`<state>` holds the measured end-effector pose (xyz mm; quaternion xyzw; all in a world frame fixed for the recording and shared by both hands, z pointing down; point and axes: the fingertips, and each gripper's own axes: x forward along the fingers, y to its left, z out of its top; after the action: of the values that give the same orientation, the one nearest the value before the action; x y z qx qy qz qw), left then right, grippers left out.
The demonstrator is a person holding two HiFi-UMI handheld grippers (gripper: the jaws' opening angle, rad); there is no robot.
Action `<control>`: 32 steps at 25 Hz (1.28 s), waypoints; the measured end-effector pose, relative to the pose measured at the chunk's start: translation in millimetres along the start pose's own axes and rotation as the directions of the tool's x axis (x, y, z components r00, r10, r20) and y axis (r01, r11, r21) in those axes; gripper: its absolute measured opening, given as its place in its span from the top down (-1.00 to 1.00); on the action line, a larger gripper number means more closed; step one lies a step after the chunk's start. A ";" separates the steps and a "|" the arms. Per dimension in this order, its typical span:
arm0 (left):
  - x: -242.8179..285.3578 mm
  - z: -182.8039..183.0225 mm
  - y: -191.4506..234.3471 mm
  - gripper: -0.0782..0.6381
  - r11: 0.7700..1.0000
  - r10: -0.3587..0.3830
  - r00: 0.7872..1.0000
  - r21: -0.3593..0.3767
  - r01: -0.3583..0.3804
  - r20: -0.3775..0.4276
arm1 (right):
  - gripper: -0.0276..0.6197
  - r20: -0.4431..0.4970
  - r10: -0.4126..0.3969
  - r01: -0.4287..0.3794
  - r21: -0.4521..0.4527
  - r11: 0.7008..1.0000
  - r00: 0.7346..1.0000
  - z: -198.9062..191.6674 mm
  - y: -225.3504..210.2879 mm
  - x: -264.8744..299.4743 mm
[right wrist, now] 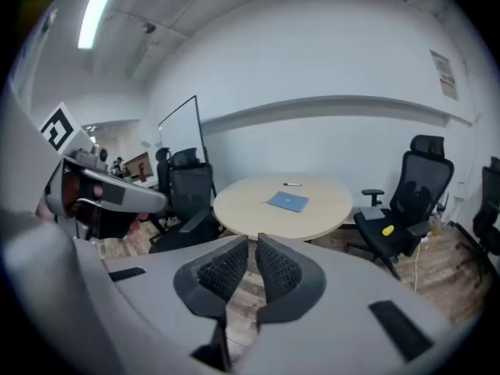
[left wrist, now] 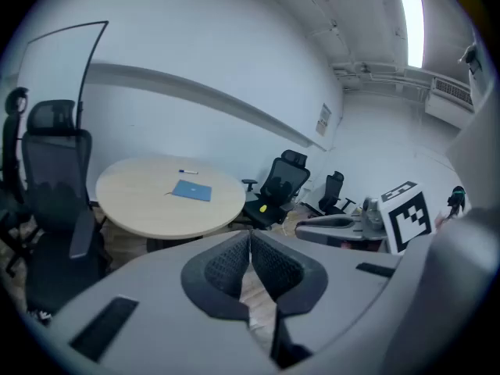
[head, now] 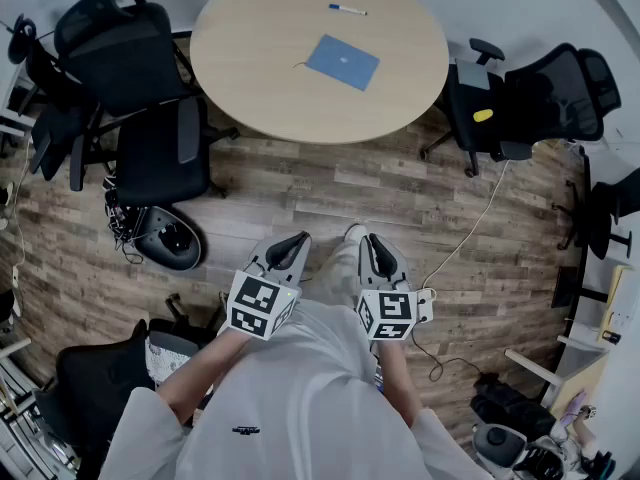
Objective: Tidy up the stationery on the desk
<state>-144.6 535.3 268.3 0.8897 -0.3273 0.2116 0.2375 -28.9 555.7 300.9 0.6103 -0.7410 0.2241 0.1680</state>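
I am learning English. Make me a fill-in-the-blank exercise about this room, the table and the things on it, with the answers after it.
1. The notebook on the round table is ___ in colour.
2. The pen lies on the table beyond the notebook and is ___ touching it.
3. A small yellow thing rests on the seat of a black ___.
4. The left gripper and the right gripper are away from the table and hold ___.

Missing words: blue; not; chair; nothing.
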 end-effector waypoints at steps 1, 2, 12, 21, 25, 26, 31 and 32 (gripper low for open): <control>-13.2 -9.9 9.5 0.71 1.000 -0.006 1.000 -0.029 0.006 -0.003 | 0.72 -0.005 -0.001 0.001 -0.036 0.999 1.000 0.9 22.4 -6.7; -25.8 -19.1 18.0 0.71 0.998 -0.013 1.000 -0.056 0.013 -0.005 | 0.72 -0.011 -0.003 0.003 -0.065 0.998 1.000 1.5 43.1 -13.2; -79.2 -45.8 45.4 0.71 0.987 0.034 0.998 -0.157 -0.027 0.043 | 0.72 0.012 -0.003 0.002 0.041 0.999 1.000 -4.1 94.8 -32.4; -14.5 -2.4 -27.6 0.71 0.999 -0.032 0.999 -0.015 0.033 0.039 | 0.81 0.113 0.055 -0.052 -0.031 0.998 0.992 25.7 23.8 -54.7; 19.8 -0.5 -24.9 0.71 0.999 -0.002 1.000 -0.043 0.002 0.017 | 0.81 0.094 0.086 -0.081 -0.055 0.995 0.992 29.4 -3.5 -33.2; 26.7 0.9 -24.0 0.71 0.999 0.001 1.000 -0.050 -0.001 0.007 | 0.81 0.095 0.077 -0.072 -0.059 0.996 0.992 32.6 -9.2 -30.0; 72.1 26.3 -15.2 0.71 0.999 -0.017 1.000 -0.052 0.016 -0.015 | 0.81 0.064 0.088 -0.086 -0.043 0.995 0.994 44.7 -36.6 6.1; 83.0 34.2 -9.2 0.71 0.999 -0.021 1.000 -0.050 0.020 -0.015 | 0.81 0.054 0.094 -0.092 -0.042 0.995 0.994 48.4 -41.8 18.9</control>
<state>-73.0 482.3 282.6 0.8851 -0.3216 0.2079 0.2645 9.5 507.6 275.3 0.5777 -0.7773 0.2000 0.1486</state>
